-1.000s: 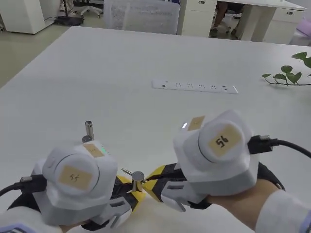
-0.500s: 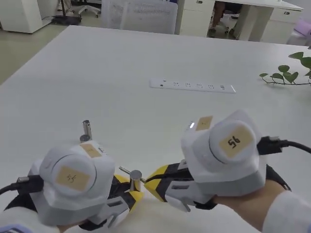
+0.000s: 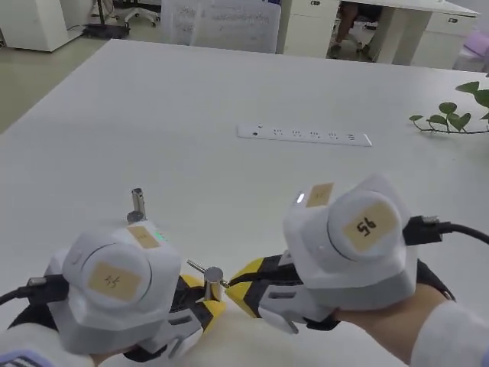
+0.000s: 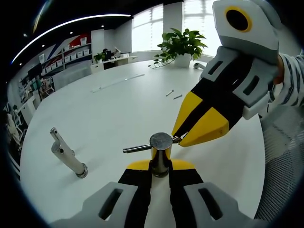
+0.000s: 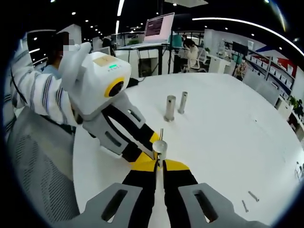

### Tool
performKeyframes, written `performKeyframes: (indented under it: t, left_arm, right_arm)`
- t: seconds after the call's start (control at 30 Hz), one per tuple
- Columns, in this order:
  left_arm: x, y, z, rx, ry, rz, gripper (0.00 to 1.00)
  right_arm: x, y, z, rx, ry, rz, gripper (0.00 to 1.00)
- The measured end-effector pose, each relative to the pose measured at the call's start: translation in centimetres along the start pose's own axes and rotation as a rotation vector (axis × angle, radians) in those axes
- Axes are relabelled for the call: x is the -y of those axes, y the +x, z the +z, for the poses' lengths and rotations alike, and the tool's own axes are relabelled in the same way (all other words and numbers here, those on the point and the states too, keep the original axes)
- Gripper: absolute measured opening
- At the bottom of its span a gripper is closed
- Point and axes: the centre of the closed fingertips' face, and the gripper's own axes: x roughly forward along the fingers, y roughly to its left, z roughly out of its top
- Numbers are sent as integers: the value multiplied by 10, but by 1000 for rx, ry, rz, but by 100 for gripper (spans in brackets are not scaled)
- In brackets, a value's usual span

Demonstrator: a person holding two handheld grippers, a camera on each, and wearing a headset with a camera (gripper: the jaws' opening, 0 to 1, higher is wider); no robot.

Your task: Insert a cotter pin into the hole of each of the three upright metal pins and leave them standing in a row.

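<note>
A short upright metal pin (image 3: 214, 277) (image 4: 160, 148) (image 5: 160, 146) stands between the two grippers near the table's front edge. My left gripper (image 3: 205, 297) (image 4: 160, 165) is shut on its shaft. A thin cotter pin (image 4: 137, 148) (image 3: 195, 267) runs through the pin's hole, one end sticking out to the side. My right gripper (image 3: 234, 284) (image 5: 159, 164), yellow-tipped, is shut on the cotter pin's other end, right against the pin's head. Two more metal pins (image 5: 170, 108) (image 5: 183, 102) stand upright close together farther off; one of them (image 3: 137, 202) rises behind the left gripper.
Two loose cotter pins (image 4: 173, 95) (image 5: 249, 200) lie on the white table (image 3: 229, 99). A white power strip (image 3: 304, 136) lies across the middle, a leafy plant (image 3: 454, 115) at the far right edge. Office desks and seated people are beyond.
The right gripper's body has drifted slightly to the right. The held metal pin, the cotter pin and the left gripper stay in place.
</note>
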Motion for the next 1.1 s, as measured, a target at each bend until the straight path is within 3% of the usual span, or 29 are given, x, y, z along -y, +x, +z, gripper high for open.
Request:
performKeyframes:
  t: [0.23,0.5,0.77,1.1]
  left_arm:
    - [0,1,0,0,10,6,12]
    - [0,1,-1,-3,9,16,12]
    - [0,1,-1,-5,8,13,12]
    - [-1,1,-1,-6,47,8,12]
  right_arm:
    - [3,2,15,63,78,7,15]
    - [-1,11,19,54,63,21,19]
    - [0,18,14,33,94,17,17]
    - [0,19,13,37,102,16,15]
